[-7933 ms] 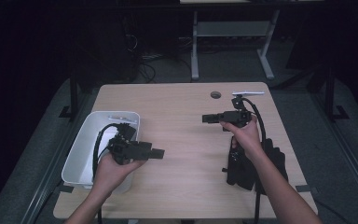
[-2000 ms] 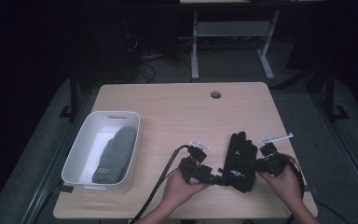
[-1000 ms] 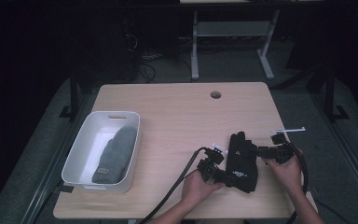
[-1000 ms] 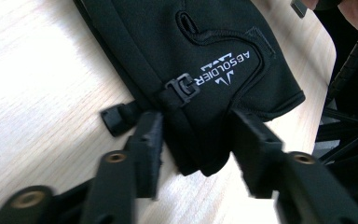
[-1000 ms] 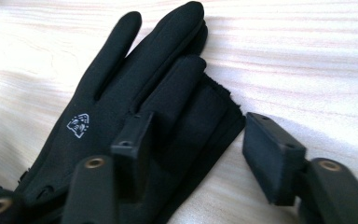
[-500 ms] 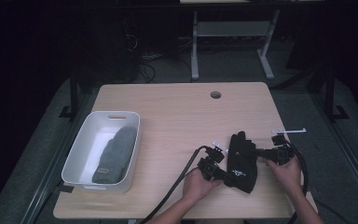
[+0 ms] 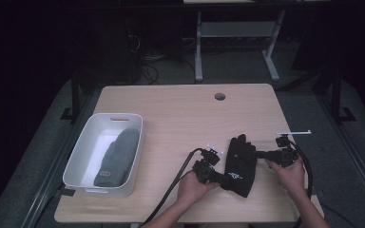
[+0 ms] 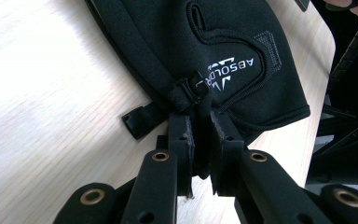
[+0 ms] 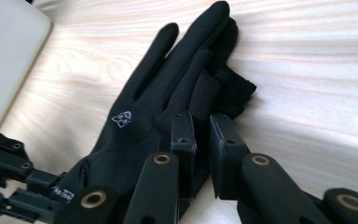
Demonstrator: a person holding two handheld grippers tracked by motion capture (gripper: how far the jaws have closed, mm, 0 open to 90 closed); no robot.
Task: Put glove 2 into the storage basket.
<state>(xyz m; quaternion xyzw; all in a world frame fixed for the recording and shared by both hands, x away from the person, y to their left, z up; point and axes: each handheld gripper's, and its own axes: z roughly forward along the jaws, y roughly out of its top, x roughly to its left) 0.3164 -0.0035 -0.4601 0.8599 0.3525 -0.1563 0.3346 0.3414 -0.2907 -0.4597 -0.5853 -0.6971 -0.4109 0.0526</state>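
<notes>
gripping the black glove [image 7: 240,164] at both ends on the surface [image 7: 180,114]: left gripper [image 8: 200,123] has just clamped its cuff, right gripper [image 9: 200,128] has just pinched what looks like a finger edge. next, probably lifting together toward the white bin [image 7: 83,154] holding a grey glove [image 7: 116,156].

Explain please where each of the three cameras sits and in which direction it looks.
High view: fixed above the person's side, looking forward and down on the table; both forearms, left gripper and right gripper show.
Left gripper view: rides the left gripper, looking along its jaws, shut on the black glove at its cuff.
Right gripper view: rides the right gripper, looking along its jaws, shut on the glove's edge.
Shared: all three show the glove; the right gripper view also shows the left gripper.
</notes>
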